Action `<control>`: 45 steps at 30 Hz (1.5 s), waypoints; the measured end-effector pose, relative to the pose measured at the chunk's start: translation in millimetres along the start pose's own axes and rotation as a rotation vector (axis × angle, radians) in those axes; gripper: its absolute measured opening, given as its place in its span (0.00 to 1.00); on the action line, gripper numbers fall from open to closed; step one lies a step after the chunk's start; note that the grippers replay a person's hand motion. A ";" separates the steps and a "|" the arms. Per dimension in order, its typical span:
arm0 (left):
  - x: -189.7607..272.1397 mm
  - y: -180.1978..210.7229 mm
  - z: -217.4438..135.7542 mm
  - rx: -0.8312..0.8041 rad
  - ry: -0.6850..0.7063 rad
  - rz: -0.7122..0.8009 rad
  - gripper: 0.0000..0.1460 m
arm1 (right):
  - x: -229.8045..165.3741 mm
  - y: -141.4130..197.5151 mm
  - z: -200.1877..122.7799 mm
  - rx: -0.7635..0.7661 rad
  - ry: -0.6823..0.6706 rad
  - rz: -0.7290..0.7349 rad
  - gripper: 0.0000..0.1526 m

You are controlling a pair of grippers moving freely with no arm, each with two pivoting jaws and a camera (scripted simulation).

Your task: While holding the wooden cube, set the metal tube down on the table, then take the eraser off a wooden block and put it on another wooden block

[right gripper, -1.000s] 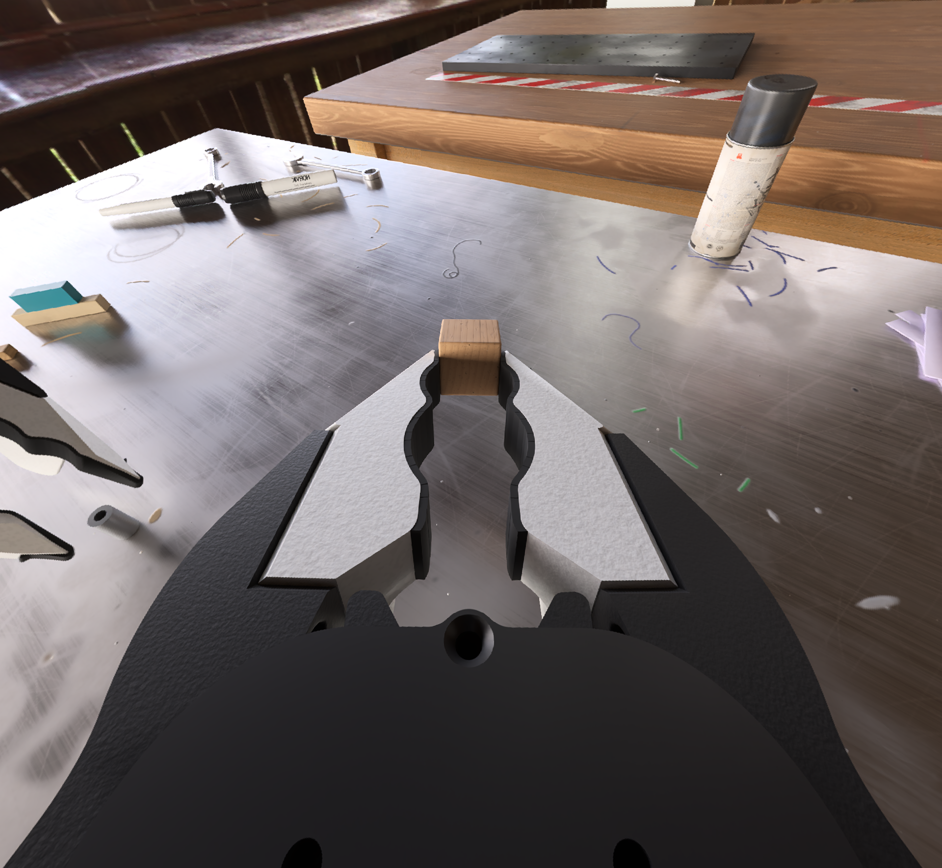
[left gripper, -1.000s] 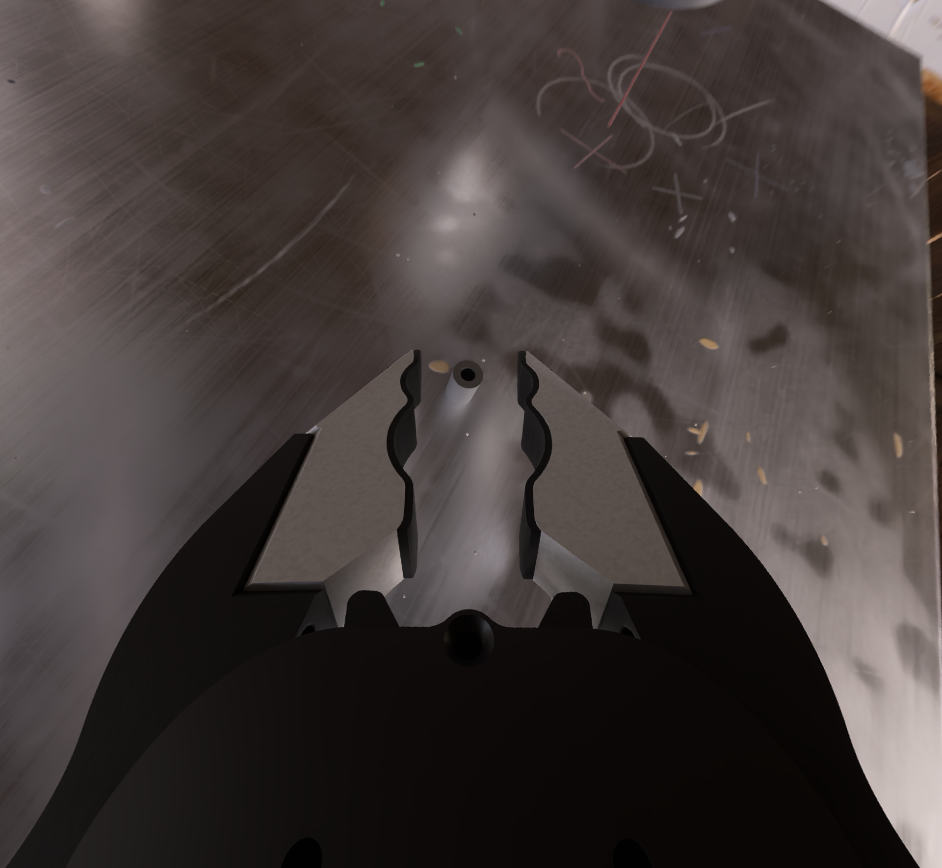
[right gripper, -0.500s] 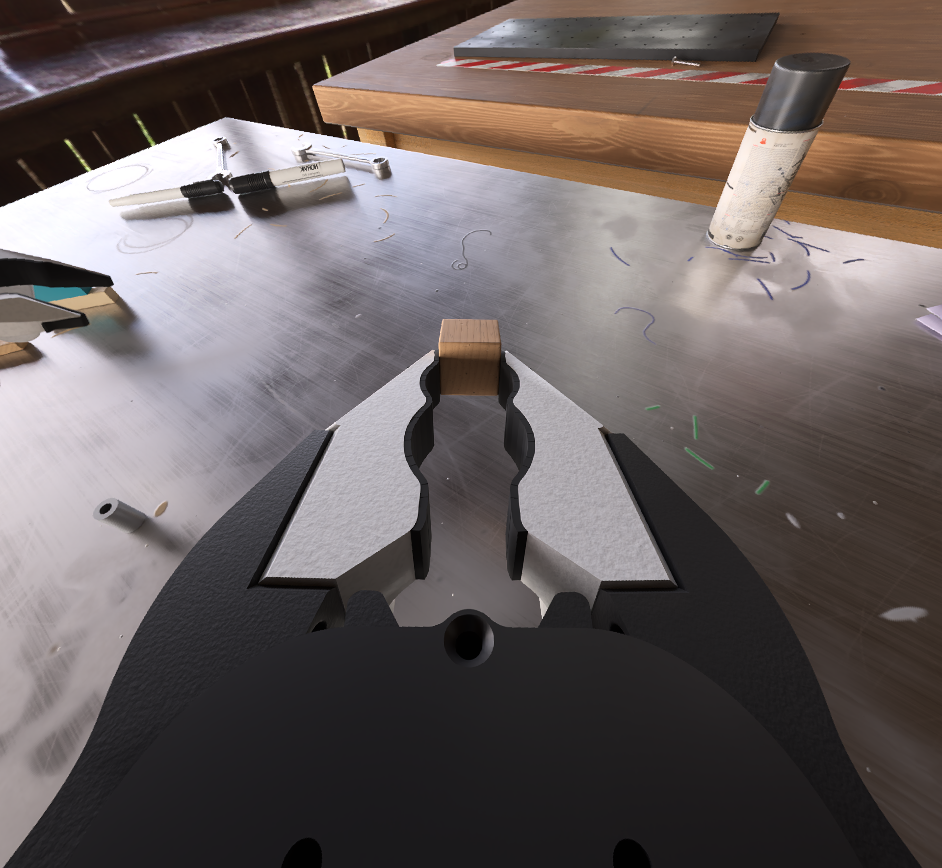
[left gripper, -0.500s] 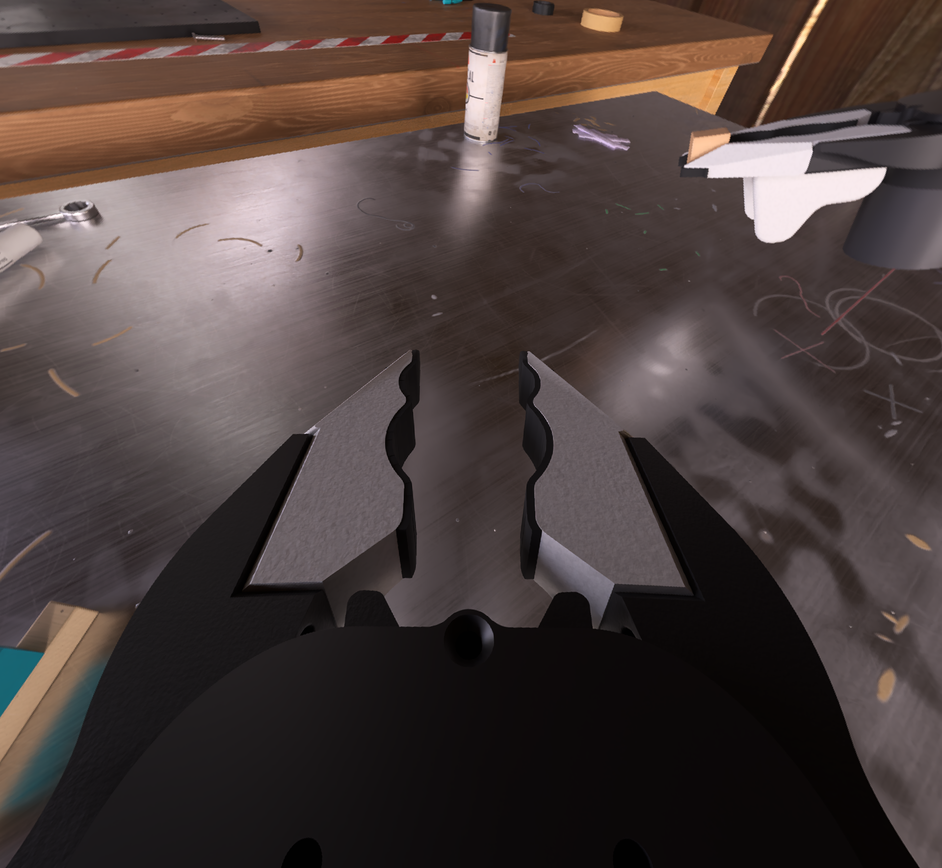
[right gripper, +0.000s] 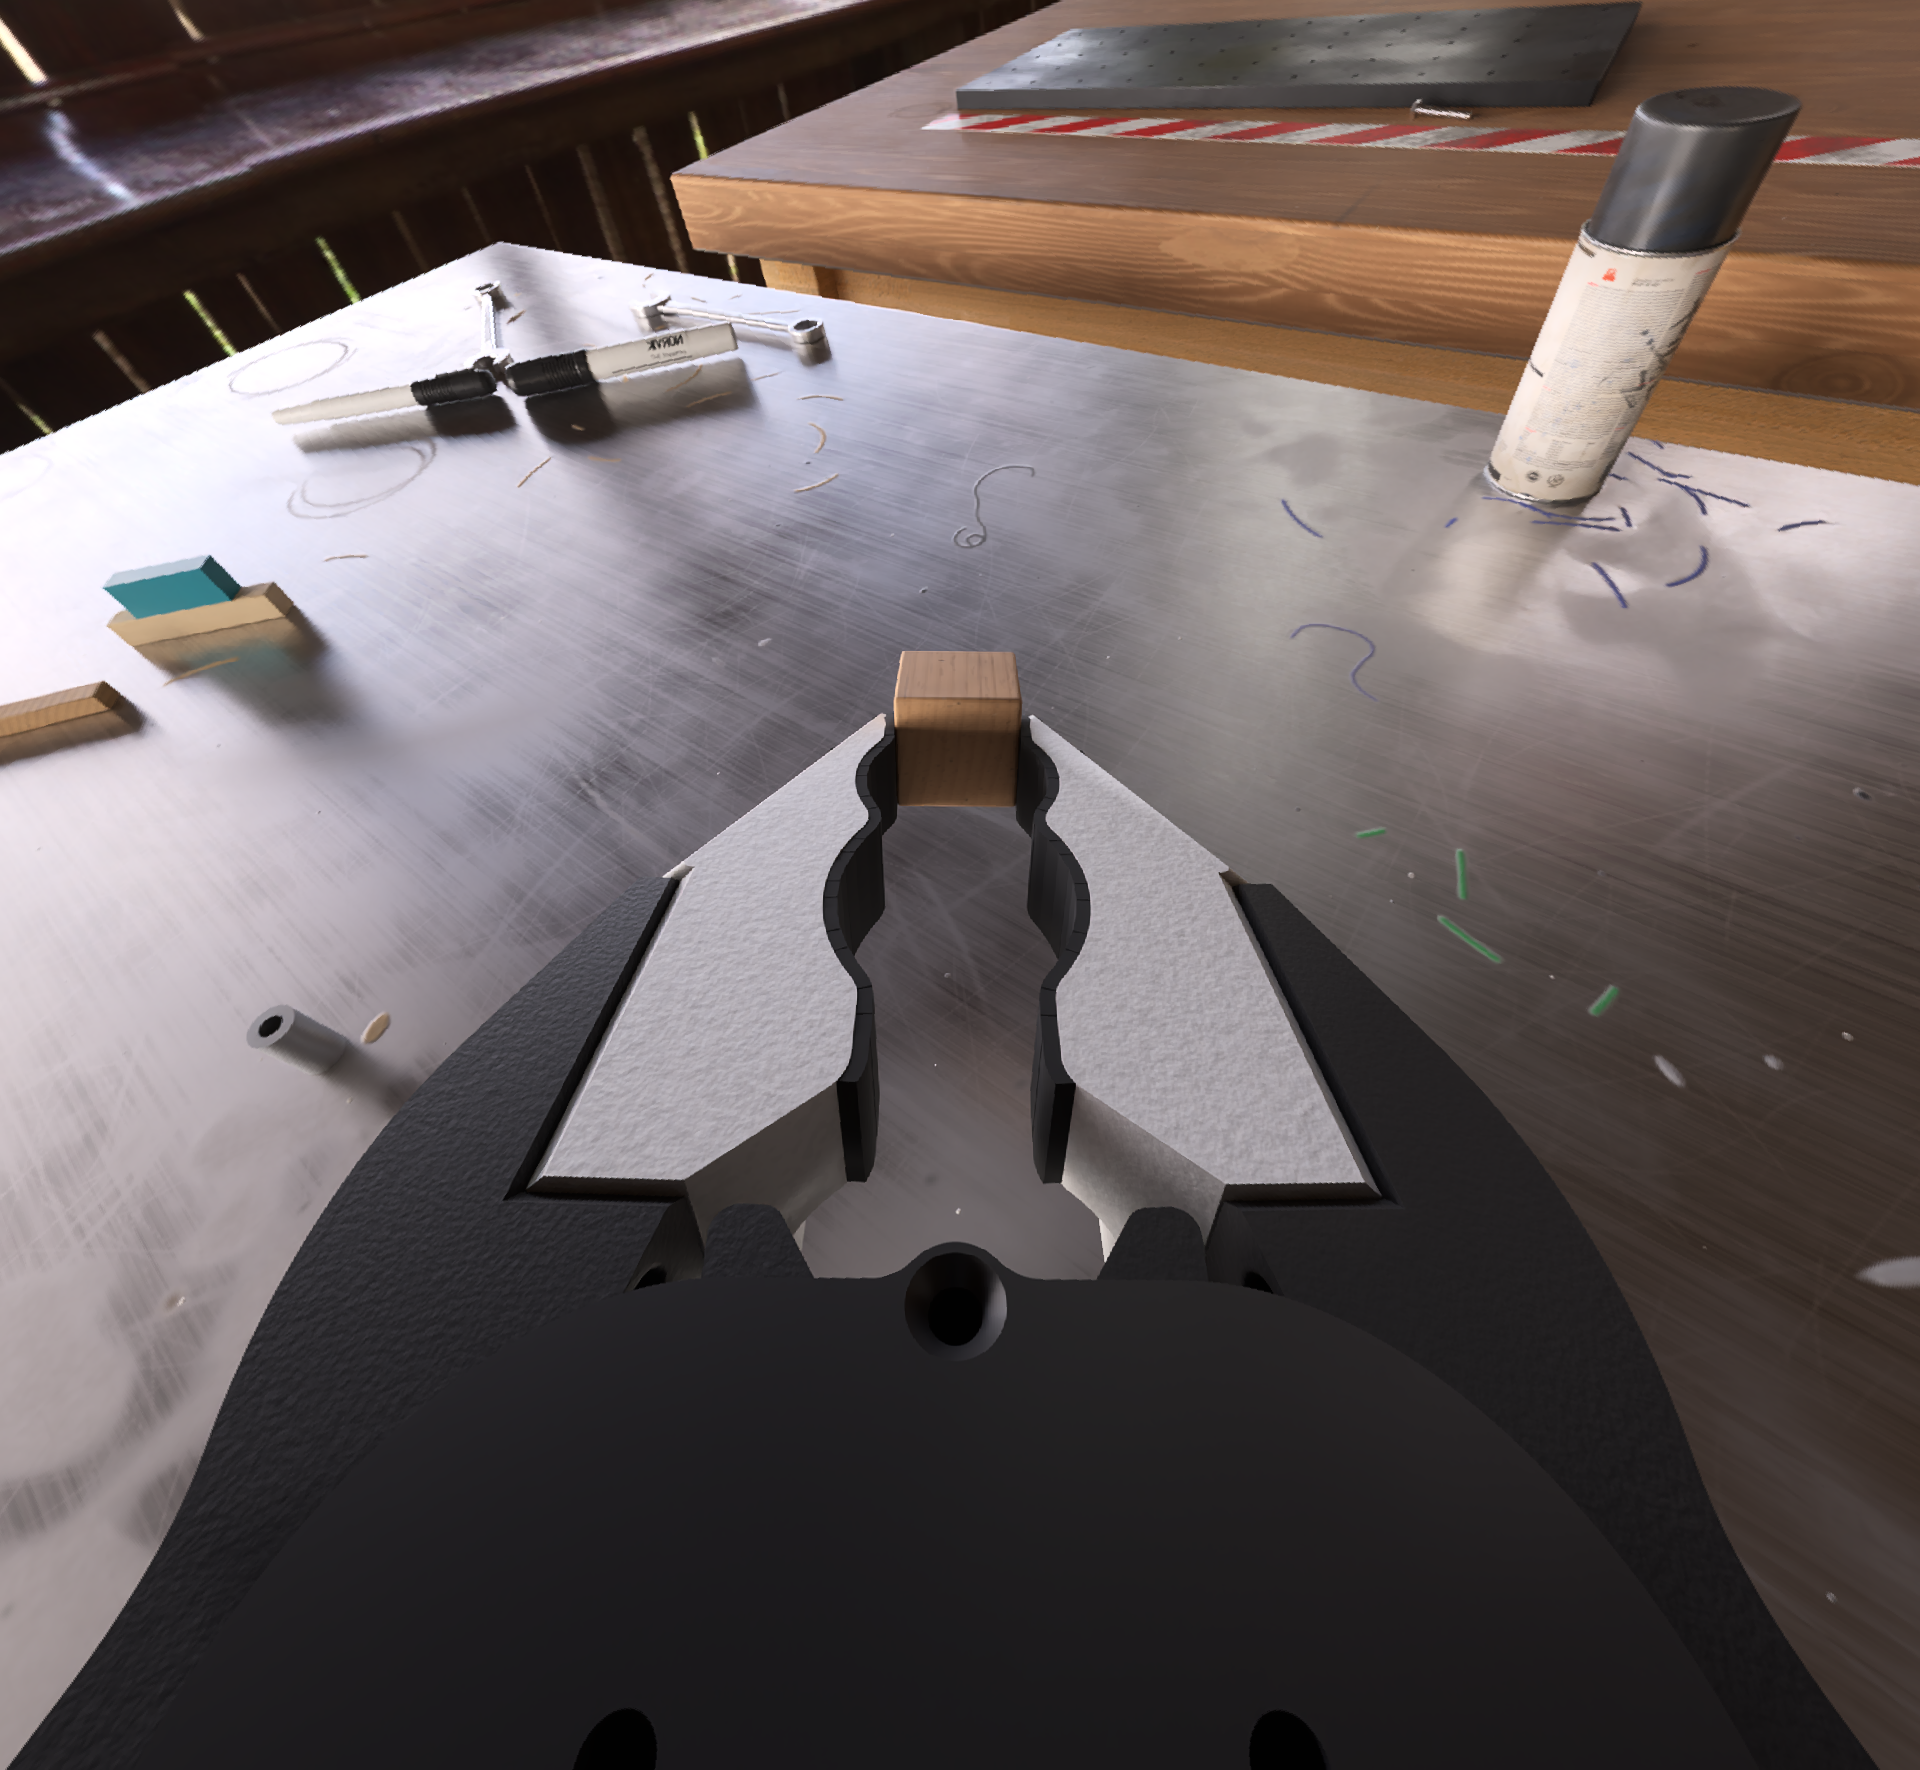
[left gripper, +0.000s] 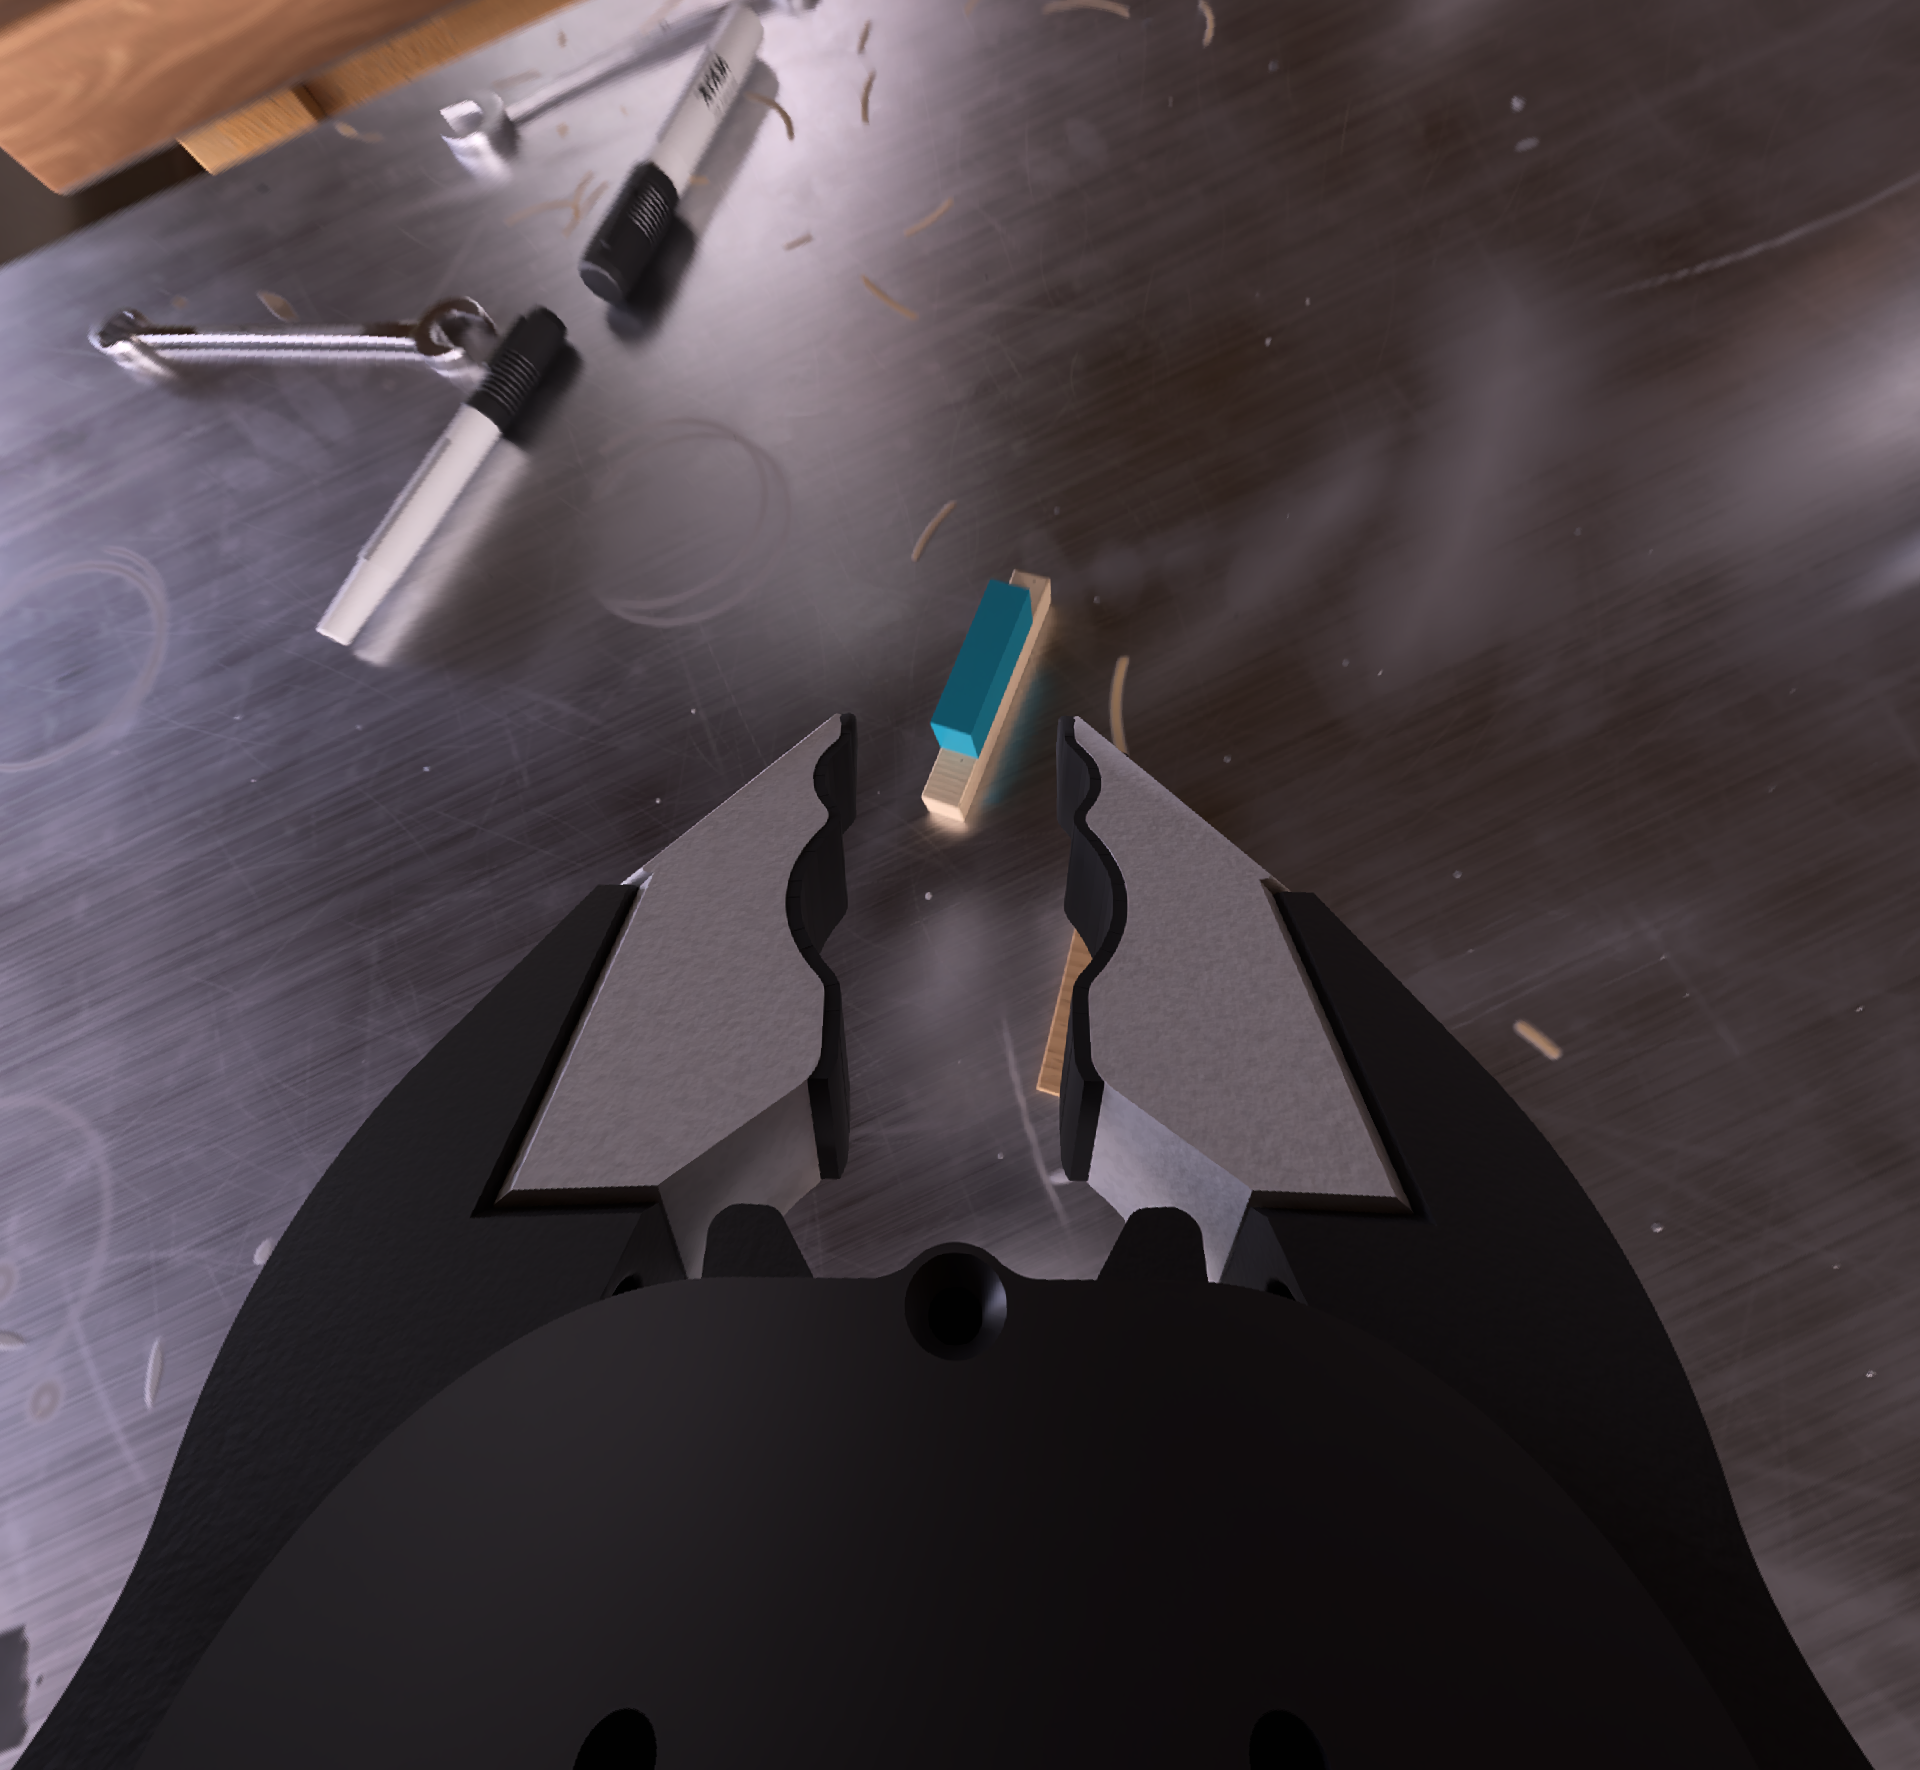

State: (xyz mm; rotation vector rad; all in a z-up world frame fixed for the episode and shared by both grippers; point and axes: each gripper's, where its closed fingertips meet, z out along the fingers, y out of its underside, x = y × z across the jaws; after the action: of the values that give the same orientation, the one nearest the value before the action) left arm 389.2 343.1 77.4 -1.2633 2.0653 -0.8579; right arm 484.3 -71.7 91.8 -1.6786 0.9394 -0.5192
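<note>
On the scratched metal desk (right gripper: 1143,525) the tube (right gripper: 296,1041) already lies. Our right gripper (right gripper: 956,764) grips the cube (right gripper: 956,728); our left gripper (left gripper: 956,764), parted and empty, faces the eraser (left gripper: 982,666), not yet lifted off its block (left gripper: 961,780).

Bright daylight glare — blurred, wide-angle-warped

Left wrist view looks steeply down, near; right looks low across; both share the eraser (left gripper: 982,664).

A teal eraser (left gripper: 983,666) on a pale wooden block (left gripper: 995,712); red-and-white striped tape (right gripper: 1351,133) by a dark grey plate (right gripper: 1299,58).
</note>
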 end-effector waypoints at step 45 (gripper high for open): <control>26.5 53.8 13.5 -0.122 0.289 0.004 0.08 | -1.4 2.9 0.0 -0.014 -0.024 0.018 0.14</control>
State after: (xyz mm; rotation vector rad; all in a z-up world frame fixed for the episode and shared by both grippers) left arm 359.3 334.7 24.3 -1.2575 2.3771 -0.9736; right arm 482.6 -70.8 89.3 -1.6845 0.9416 -0.4800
